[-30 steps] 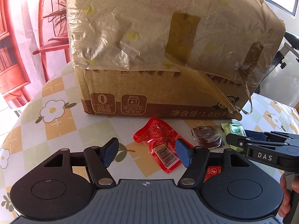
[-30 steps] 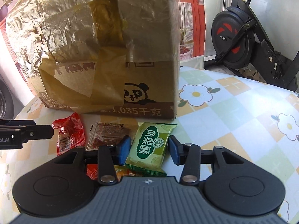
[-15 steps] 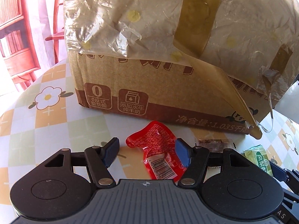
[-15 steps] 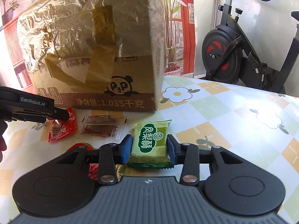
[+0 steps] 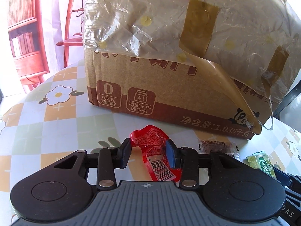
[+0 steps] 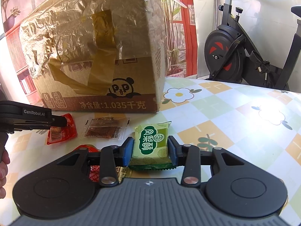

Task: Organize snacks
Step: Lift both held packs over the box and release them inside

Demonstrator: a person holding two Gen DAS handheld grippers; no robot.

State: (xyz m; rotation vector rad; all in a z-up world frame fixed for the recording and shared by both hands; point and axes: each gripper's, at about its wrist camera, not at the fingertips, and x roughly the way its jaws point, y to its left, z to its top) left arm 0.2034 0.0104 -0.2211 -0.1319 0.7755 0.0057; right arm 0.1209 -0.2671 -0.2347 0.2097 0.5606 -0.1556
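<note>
Box [image 5: 169, 86] stands on the bench [image 5: 56, 124], beyond both sets of jaws. Red packet [image 5: 154, 150] lies between the left gripper's [image 5: 148, 150] jaws; clear packet [image 5: 216, 146] lies to their right, green packet [image 5: 261, 163] farther right. In the right view, green packet [image 6: 150, 143] sits between the right gripper's [image 6: 150, 150] jaws; clear packet [image 6: 105, 130] lies to their left.

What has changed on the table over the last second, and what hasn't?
The left gripper has just been closing and now pinches the red packet, which crumples between its pads. The right gripper stays clamped on the green snack pack, drawn a little closer to the camera. The brown sachet and the cardboard box have not moved.
</note>
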